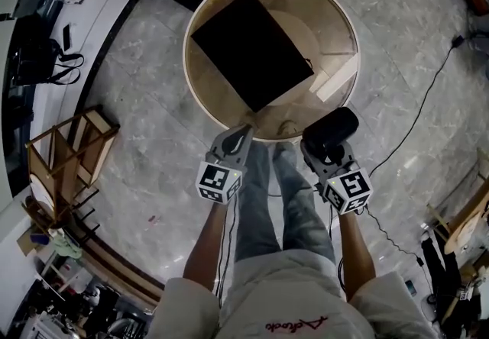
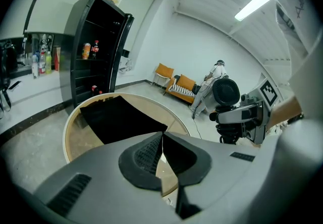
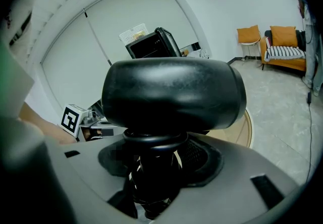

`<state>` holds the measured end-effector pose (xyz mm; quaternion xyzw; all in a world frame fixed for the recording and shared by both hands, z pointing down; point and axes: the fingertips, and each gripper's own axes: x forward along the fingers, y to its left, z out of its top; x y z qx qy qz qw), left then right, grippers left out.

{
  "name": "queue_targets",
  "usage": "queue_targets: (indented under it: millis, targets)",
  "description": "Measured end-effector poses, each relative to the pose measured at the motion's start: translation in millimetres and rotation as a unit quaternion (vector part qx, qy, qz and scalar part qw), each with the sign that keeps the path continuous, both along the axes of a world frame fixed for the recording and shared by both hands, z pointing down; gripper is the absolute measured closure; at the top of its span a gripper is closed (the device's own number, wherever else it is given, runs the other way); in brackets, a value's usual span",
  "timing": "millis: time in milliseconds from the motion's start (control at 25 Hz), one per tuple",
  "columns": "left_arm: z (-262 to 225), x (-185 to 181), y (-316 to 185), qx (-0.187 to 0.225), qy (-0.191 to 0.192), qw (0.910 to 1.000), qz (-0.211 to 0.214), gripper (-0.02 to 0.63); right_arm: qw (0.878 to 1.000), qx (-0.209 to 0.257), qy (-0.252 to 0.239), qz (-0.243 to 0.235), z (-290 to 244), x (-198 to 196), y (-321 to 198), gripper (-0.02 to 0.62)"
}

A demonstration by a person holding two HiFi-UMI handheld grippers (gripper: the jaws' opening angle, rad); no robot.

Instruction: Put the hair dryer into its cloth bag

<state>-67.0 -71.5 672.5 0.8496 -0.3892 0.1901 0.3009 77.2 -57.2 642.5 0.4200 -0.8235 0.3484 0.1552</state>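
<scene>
Ahead of both tongs the bag [image 1: 250, 47] lies flat on the table [image 1: 340, 20]; your right tongs [image 1: 326, 151] clamp the hair dryer [image 1: 331, 130] by its handle, head up, probably for sliding in; your left tongs [image 1: 242, 135] are closed, empty, free to open it

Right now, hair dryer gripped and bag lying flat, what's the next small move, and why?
Probably open the left claw and reach for the near edge of the black cloth bag on the round wooden table: that claw is shut and empty, while the right claw grips the black hair dryer.
</scene>
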Motion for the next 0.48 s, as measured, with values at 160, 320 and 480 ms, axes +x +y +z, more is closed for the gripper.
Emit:
queue_targets:
  millis: [160,320,480]
  targets:
    - [21,5,10,-0.007,-0.011,0.9997,0.02,0.575,1.0,-0.007,0.002,-0.002,11,-1,7,0.356]
    - [46,14,-4,-0.005,-0.019,0.9992,0.035,0.575,1.0,-0.011,0.004,-0.01,21,-9,8,0.357]
    - [76,29,-21,-0.003,-0.043,0.9977,0.052,0.575,1.0,-0.009,0.001,-0.017,33,-11,12,0.357]
